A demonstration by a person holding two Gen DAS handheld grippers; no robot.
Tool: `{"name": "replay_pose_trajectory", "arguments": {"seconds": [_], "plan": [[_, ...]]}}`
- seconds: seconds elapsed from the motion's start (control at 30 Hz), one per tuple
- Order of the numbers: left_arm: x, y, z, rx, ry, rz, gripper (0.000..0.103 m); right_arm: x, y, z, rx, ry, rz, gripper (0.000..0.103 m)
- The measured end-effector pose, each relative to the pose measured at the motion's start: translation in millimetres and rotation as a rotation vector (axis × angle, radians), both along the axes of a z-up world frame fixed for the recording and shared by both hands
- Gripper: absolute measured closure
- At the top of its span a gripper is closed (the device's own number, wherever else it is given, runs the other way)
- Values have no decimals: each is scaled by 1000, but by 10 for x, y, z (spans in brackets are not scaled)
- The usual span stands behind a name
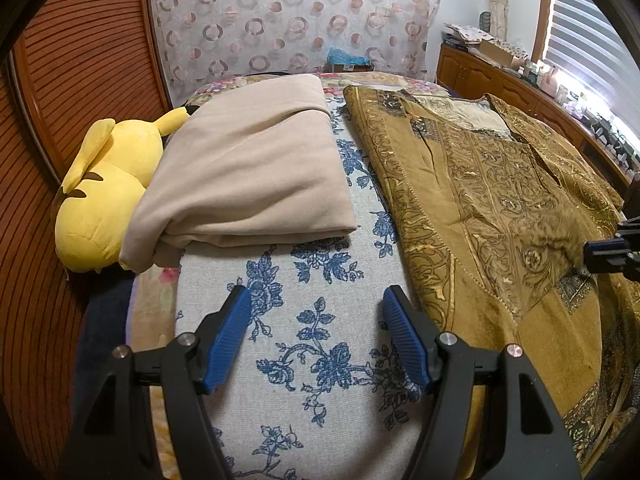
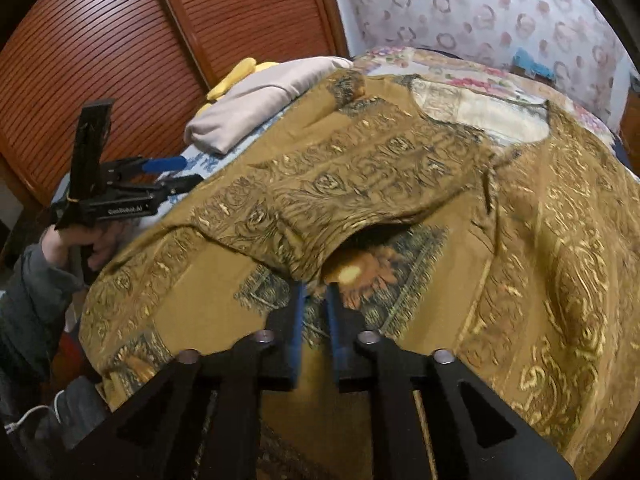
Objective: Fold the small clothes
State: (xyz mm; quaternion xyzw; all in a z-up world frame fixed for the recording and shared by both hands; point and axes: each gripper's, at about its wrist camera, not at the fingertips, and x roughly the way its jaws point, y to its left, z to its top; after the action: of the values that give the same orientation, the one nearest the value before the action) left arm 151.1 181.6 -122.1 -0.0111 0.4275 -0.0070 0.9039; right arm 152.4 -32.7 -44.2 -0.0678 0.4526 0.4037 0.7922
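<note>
Gold top (image 1: pixel 492 208) spread flat on bed (image 1: pixel 320 320), w/ folded beige blanket (image 1: pixel 256 172) just left of it and yellow plush (image 1: pixel 104 200) beyond that. Slatted wood doors (image 1: pixel 80 80) further left, patterned curtain (image 1: pixel 296 16) behind. Left gripper (image 1: pixel 316 336) wide open over bare sheet, holding nothing. Right gripper (image 2: pixel 316 312) nearly closed at the folded-over flap edge; can't tell if pinching fabric.

Garment (image 1: pixel 500 216): mustard-gold, dark scroll ornament, sunflower print. Folded cloth (image 1: pixel 248 172): plain beige. Bed sheet (image 1: pixel 312 320): white, blue floral. Plush toy (image 1: pixel 104 196): yellow. Tongs pads (image 1: pixel 230 336): blue.
</note>
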Motion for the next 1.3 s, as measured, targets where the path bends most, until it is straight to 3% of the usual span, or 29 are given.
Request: {"name": "replay_pose_trajectory", "arguments": {"seconds": [0.03, 0.2, 0.33, 0.5, 0.87, 1.2, 1.3], "plan": [[0, -6, 20, 6, -2, 4, 34, -4, -48, 12, 3, -7, -13, 77], [4, -189, 313, -13, -66, -23, 34, 13, -358, 83, 28, -45, -84, 71], [158, -577, 591, -24, -109, -121, 34, 69, -678, 123, 27, -77, -153, 65], [478, -1069, 723, -26, -113, -235, 34, 170, -1158, 191, 24, -117, -260, 57], [1079, -2065, 520, -1, -36, -393, 34, 376, -2370, 59, -34, -129, -516, 43], [1236, -2377, 208, 19, 36, -422, 34, 518, -3010, -107, -111, -127, -658, 42], [1229, -2408, 181, 22, 23, -428, 34, 542, -3131, -141, -117, -117, -687, 42]]}}
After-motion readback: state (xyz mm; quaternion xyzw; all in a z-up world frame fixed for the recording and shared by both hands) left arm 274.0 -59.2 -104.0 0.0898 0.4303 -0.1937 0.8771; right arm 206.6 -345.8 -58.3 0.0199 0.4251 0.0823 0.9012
